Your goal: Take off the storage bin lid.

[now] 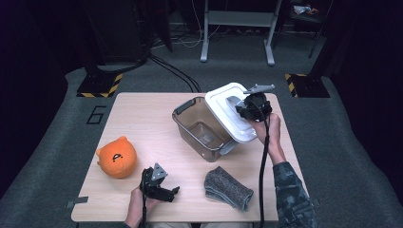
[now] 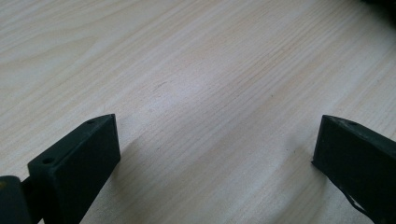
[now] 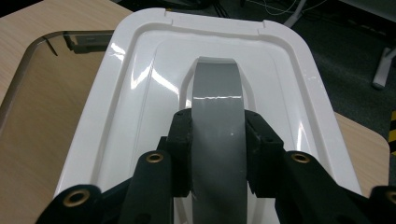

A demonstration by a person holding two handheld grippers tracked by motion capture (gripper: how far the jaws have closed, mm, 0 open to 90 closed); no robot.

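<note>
Clearly the biggest thing before me was the wooden table [image 1: 142, 123], and on it sat the clear brownish bin [image 1: 202, 128], open at the top, its long axis running from the far left toward the near right of the high view. Over its right-hand rim hung the white lid [image 1: 230, 111], tilted, its far edge raised and its near corner low beside the bin's grey latch; its long axis ran much the same diagonal as the bin's. From the right gripper view the lid [image 3: 140, 93] stretched lengthwise away from the camera, with a grey taped handle [image 3: 218, 116] arching along its middle.

The right gripper [image 1: 253, 107] was clenched on that handle, its jaws pressed against both flanks of the grey strip, as the right gripper [image 3: 218, 154] view showed plainly. The orange plush toy [image 1: 117, 156] lay near the table's left edge, and a folded grey cloth [image 1: 228, 188] lay toward the near edge. Smallest, the left gripper [image 1: 164, 190] rested low by the near edge, its jaws spread wide with bare wood between them [image 2: 215, 140].
</note>
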